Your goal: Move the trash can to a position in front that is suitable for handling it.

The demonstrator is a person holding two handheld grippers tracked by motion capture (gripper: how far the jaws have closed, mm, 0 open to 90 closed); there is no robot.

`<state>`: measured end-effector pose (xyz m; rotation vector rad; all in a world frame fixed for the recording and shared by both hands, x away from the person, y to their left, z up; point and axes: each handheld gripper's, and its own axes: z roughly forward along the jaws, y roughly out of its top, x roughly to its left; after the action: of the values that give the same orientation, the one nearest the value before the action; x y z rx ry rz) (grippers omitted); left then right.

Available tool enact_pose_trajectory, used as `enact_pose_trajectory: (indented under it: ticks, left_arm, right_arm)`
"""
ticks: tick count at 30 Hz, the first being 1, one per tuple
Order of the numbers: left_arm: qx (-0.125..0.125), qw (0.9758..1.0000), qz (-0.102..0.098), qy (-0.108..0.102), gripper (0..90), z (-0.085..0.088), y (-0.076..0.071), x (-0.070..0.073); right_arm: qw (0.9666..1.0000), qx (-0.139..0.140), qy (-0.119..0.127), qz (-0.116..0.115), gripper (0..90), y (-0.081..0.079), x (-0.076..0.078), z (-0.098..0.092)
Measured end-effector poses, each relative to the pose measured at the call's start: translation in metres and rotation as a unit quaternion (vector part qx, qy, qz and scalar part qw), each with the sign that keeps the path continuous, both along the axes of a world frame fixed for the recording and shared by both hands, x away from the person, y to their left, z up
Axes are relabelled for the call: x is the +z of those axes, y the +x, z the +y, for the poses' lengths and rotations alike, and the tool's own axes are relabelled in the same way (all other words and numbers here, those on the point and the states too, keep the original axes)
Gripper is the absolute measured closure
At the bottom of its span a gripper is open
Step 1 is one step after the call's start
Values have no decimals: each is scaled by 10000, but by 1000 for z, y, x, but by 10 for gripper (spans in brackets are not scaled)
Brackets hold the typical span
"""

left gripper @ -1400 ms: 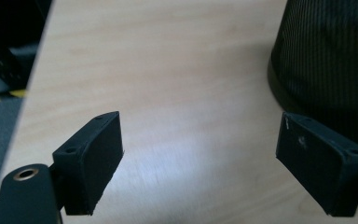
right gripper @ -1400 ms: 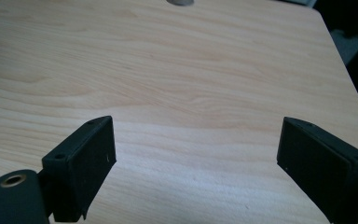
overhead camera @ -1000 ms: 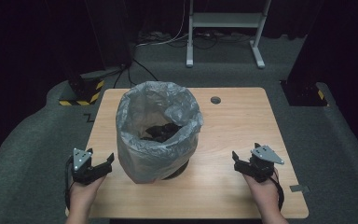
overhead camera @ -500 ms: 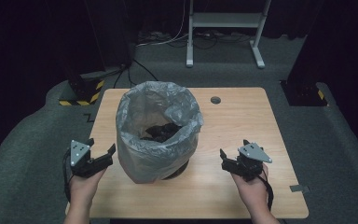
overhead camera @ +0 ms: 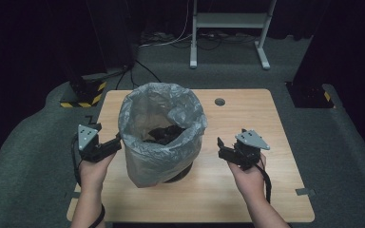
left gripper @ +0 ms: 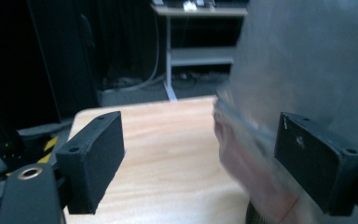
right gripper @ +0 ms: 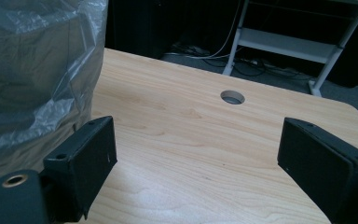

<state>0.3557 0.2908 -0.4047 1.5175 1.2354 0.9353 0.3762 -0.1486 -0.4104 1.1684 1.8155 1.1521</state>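
Bag-lined bin (overhead camera: 161, 135) on wooden table (overhead camera: 247, 190), dark room; both grippers' jaws wide, empty.

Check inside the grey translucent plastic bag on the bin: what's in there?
Inside the grey translucent plastic bag the high view shows a dark crumpled mass low down. What it is, and anything beneath it, cannot be made out.

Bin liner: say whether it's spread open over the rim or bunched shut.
Spread open. The bin liner folds over the rim, its mouth gaping, dark contents visible inside. The left gripper sits at its side, the right gripper apart.
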Motion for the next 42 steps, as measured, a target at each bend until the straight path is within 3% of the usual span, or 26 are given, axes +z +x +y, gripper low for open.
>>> enact_pose_trajectory:
  ticks: [4,10,17,23,32,38,42]
  left_arm:
    - [137,9999,28,-35,153,5,-2,-3]
    - [98,9999,74,-21,155,6,-1,-3]
    - [-41,9996,141,235,152,-6,5,-7]
    - [-158,9992,17,361,171,-15,6,-7]
    - [-219,9996,78,180,269,-18,3,-7]
    - [-262,9994,144,154,297,-20,1,-6]
    - [-291,9993,185,161,310,-23,-1,-5]
  right_arm:
    - [10000,-53,17,40,118,6,2,7]
    - [10000,-14,55,29,118,11,1,16]
    - [9998,-10,-170,-97,134,19,-9,38]
    - [9995,187,-104,-247,140,21,-14,50]
    - [9993,157,-238,-248,215,15,-20,62]
    - [9990,238,-171,-348,237,11,-18,59]
    - [9994,220,-86,-264,239,11,-18,56]
